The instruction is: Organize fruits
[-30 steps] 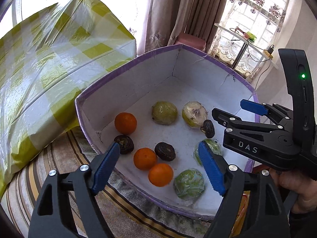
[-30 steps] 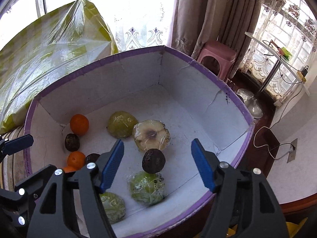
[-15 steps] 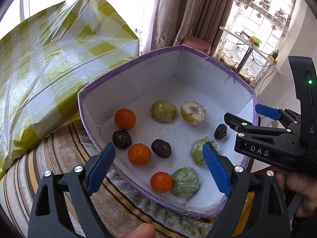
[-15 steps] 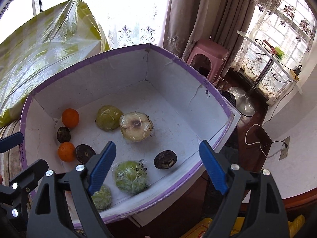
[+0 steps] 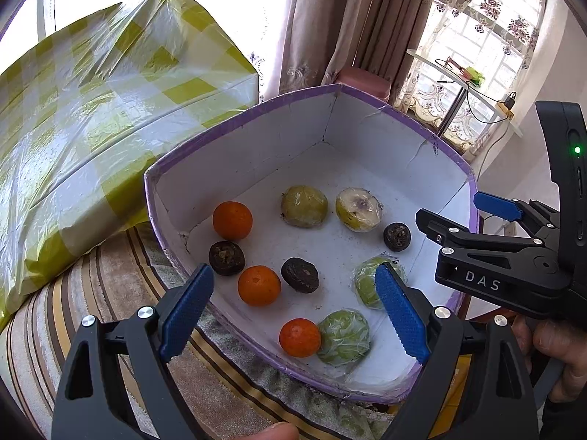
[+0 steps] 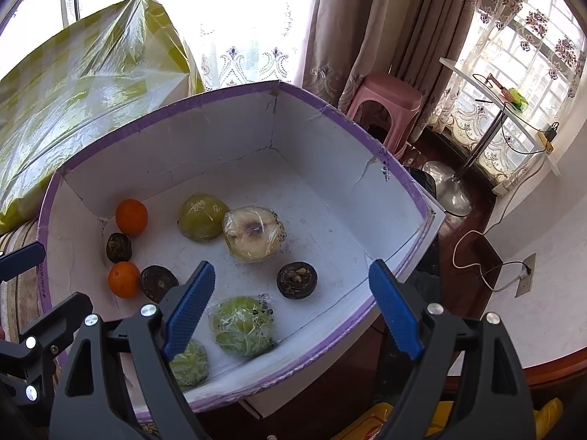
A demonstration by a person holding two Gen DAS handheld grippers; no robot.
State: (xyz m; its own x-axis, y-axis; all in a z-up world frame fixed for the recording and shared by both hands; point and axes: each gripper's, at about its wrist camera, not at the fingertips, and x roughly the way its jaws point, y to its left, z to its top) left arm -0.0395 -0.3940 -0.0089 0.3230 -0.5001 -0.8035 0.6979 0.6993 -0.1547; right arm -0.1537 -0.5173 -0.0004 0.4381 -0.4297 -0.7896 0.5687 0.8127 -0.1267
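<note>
I'm holding both grippers, left [image 5: 293, 308] & right [image 6: 290, 304], spread wide w/ nothing gripped, over the box [image 5: 367, 121]; fruits are lying mixed inside, e.g. orange [image 5: 232, 220]. Sorting's barely starting, I reckon.

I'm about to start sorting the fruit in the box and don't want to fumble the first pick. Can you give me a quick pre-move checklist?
1. Left gripper open, nothing between its fingers: ok; its jaws have just been opening.
2. Right gripper open and empty: ok; also just been opening.
3. Fruit in reach inside the box: ok; three oranges, three dark fruits and four wrapped fruits lie on its floor.
4. Nearest orange free to grasp: not ok; it touches a wrapped green fruit.
5. Box fully supported: cannot tell; in the right wrist view its right corner appears to overhang the floor.
</note>
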